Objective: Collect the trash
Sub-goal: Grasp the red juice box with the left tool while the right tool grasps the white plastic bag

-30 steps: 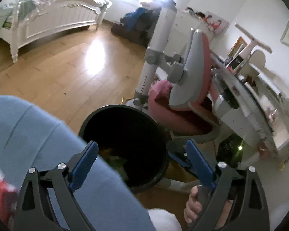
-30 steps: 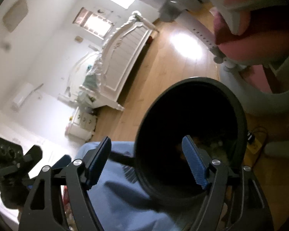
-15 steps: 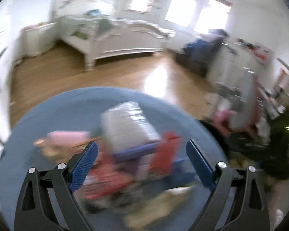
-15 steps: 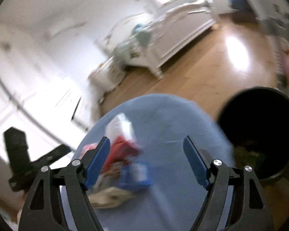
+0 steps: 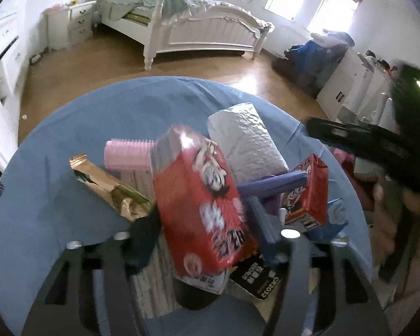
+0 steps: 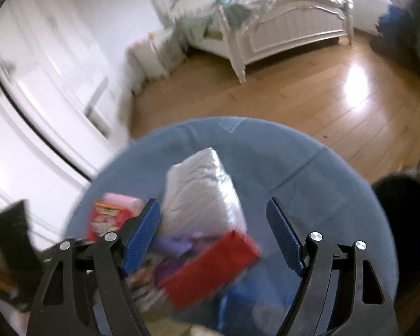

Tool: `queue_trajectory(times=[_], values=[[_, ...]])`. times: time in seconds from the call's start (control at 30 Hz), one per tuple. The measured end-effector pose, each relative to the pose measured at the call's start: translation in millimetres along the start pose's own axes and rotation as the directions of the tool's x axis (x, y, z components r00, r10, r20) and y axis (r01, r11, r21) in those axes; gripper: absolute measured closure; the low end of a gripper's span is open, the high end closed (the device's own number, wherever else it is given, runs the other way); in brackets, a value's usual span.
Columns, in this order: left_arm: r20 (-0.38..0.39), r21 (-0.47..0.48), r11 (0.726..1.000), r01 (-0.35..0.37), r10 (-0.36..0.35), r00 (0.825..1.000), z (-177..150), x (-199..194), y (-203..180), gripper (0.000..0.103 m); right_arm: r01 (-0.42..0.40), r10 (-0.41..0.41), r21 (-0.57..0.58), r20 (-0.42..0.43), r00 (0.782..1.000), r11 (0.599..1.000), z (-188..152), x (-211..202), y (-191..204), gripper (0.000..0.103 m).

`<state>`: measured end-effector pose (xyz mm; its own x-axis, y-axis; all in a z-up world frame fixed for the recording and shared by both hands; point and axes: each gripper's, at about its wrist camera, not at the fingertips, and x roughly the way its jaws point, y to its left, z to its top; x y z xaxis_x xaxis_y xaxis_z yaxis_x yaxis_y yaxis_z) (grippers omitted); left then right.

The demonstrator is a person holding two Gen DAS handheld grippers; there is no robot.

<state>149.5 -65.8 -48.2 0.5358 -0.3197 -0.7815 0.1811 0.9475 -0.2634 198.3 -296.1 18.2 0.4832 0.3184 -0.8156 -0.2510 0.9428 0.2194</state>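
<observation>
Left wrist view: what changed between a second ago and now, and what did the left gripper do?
Both views swung from the black bin to the blue table. The left gripper has just been closing and now clamps the red carton. The right gripper stays open above the pile, holding nothing. The white tissue pack lies where it was half a second ago.

Left gripper [image 5: 201,232] jaws just closed on red carton [image 5: 201,196]; both views swung from bin to table

A round blue table [image 5: 70,145] carries cartons, wrappers and a white pack [image 5: 246,140].
</observation>
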Motion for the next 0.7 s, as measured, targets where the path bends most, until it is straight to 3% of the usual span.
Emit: queue_trajectory(times=[0.07,0.2,0.27,0.33,0.37,0.43,0.5,0.6,0.7], values=[[0.008,0.004,1.0,-0.007,0.007,1.0,-2,-2,1,0.069,0.037,-0.043,-0.064,-0.092,0.995,0.997,13,30,6,0.025],[0.024,-0.018,0.999,0.026,-0.026,0.999,-4,-8,16,0.07,0.057,-0.094,-0.168,-0.218,0.971,0.984,25,71,22,0.025],[0.04,-0.006,0.999,0.033,-0.033,0.999,-4,-13,18,0.07,0.02,-0.066,-0.178,-0.258,0.964,0.984,24,84,26,0.026],[0.064,-0.008,0.998,0.059,-0.058,0.996,-5,-20,22,0.071,-0.028,-0.021,-0.182,-0.263,0.965,0.983,23,84,30,0.044],[0.075,-0.008,0.998,0.065,-0.065,0.995,-6,-22,24,0.071,-0.055,0.006,-0.179,-0.264,0.965,0.982,22,83,32,0.064],[0.094,-0.012,0.997,0.074,-0.072,0.993,-6,-26,26,0.071,-0.006,-0.046,-0.243,-0.206,0.978,0.97,18,72,43,0.075],[0.116,-0.017,0.996,0.091,-0.089,0.989,-7,-31,28,0.071,-0.01,-0.034,-0.261,-0.164,0.986,0.965,14,59,52,0.087],[0.151,-0.018,0.995,0.102,-0.098,0.984,-9,-40,28,0.071,-0.06,0.055,-0.23,-0.029,0.998,0.971,11,21,58,0.088],[0.186,-0.018,0.994,0.111,-0.106,0.977,-9,-51,26,0.071,-0.107,0.135,-0.176,0.156,0.978,0.979,7,-30,53,0.088]])
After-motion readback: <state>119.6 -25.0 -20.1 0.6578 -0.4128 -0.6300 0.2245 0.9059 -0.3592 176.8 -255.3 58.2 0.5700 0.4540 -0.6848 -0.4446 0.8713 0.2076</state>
